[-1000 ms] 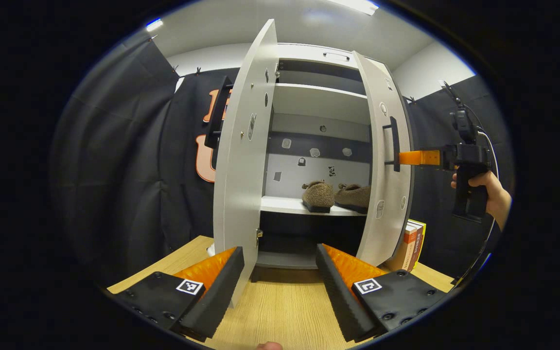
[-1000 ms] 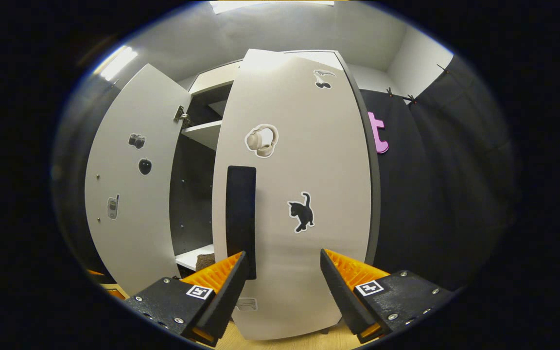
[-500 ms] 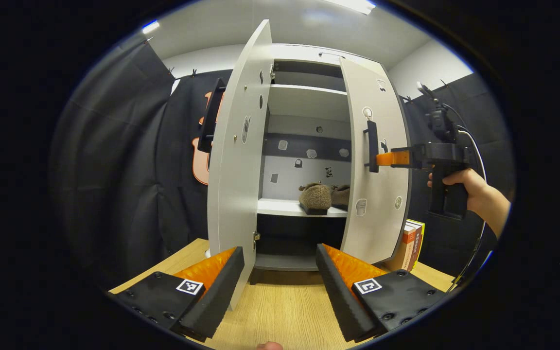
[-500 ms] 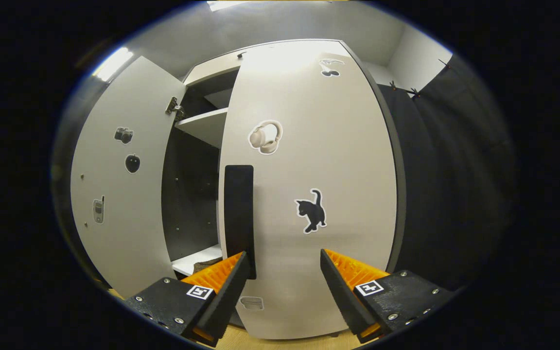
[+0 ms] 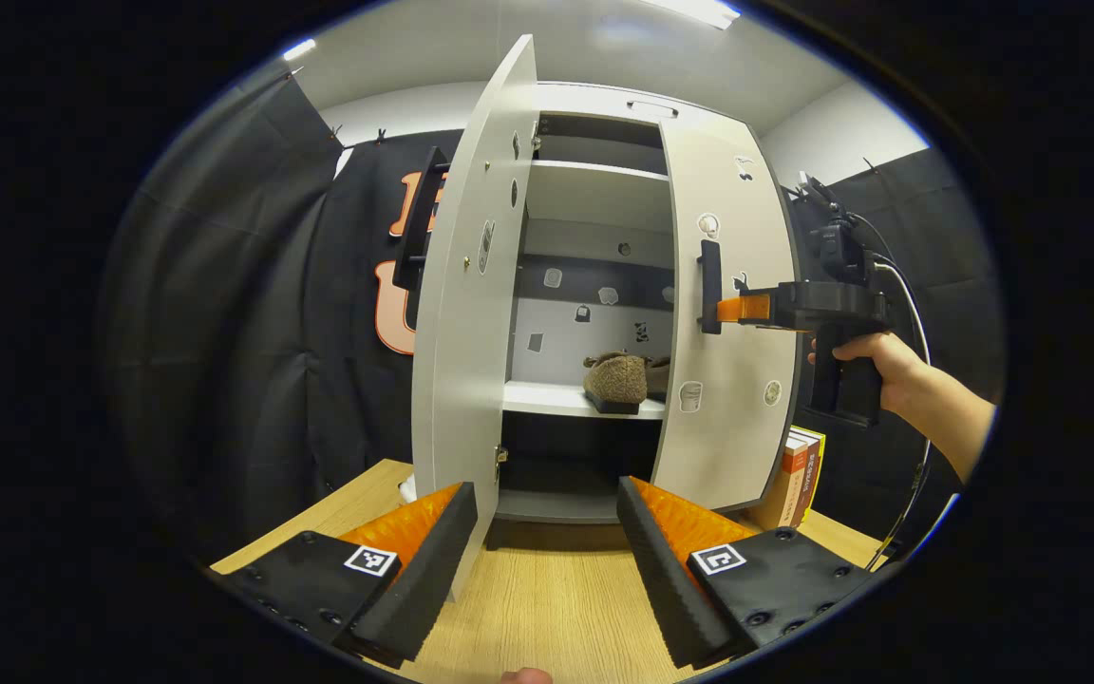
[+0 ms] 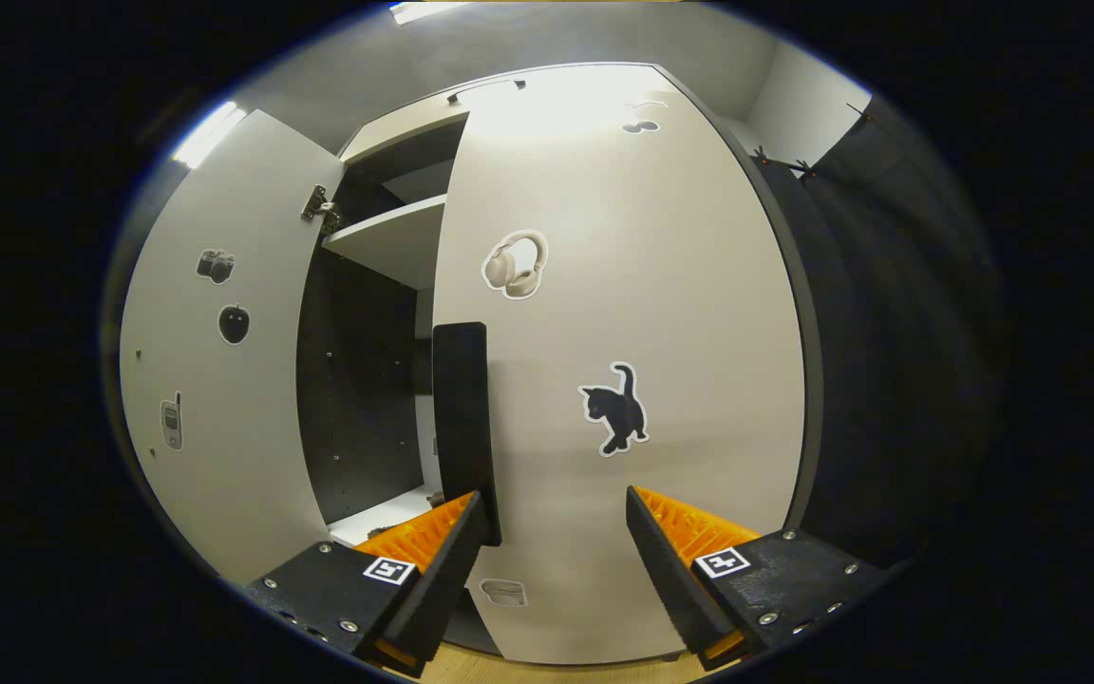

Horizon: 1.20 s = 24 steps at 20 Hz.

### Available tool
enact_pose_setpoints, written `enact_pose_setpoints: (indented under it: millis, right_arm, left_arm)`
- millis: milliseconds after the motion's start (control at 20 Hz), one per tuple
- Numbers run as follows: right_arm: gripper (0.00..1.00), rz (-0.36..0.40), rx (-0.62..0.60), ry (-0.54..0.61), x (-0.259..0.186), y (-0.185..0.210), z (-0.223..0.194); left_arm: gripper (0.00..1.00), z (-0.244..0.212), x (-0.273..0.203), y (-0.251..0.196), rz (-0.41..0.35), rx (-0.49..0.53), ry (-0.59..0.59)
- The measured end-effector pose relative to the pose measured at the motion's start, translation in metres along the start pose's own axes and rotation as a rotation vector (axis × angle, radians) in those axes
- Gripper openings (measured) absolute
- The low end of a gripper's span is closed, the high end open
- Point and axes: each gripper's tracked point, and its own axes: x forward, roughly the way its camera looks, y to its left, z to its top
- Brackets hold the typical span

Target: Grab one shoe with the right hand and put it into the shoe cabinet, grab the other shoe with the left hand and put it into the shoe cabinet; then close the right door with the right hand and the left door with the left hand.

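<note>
1. Right gripper (image 6: 555, 518): its fingers are standing spread apart, with the tips against the outer face of the right door (image 6: 623, 361); its left finger (image 6: 433, 560) is sitting at the lower end of the black door handle (image 6: 463, 418). In the left gripper view, the same tool (image 5: 746, 309) is reaching in from the right, held by a hand (image 5: 875, 366).
2. Left gripper (image 5: 547, 532): it is hovering over the wooden tabletop (image 5: 547, 608) before the shoe cabinet (image 5: 594, 190), fingers spread and gripping nothing.
3. Left door (image 5: 466, 313): it is standing wide open, edge toward the camera.
4. Right door: it is standing partly open, covering much of the opening.
5. Shoes (image 5: 615, 378): both brown slippers are resting on the lower white shelf (image 5: 556, 399), the right one partly hidden behind the right door.
6. Books (image 5: 801, 475): they are standing just beside the cabinet's right side.
</note>
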Motion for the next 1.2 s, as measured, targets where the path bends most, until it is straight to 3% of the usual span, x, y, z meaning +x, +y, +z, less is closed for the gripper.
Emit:
enact_pose_setpoints:
  millis: [300, 650, 950, 1200]
  right_arm:
    - [0.92, -0.007, -0.015, -0.017, -0.016, -0.006, 0.001]
    - [0.92, -0.039, -0.033, -0.043, -0.097, -0.024, -0.012]
    - [0.92, -0.092, -0.075, -0.027, -0.169, -0.039, -0.055]
    - [0.92, -0.118, -0.040, 0.032, -0.210, -0.043, -0.095]
  left_arm:
    - [0.96, 0.010, -0.002, 0.003, 0.013, -0.017, -0.014]
    - [0.97, 0.055, -0.005, 0.045, 0.090, -0.045, -0.030]
    - [0.96, 0.097, -0.008, 0.112, 0.253, 0.021, -0.074]
    - [0.96, 0.137, 0.010, 0.171, 0.371, 0.053, -0.116]
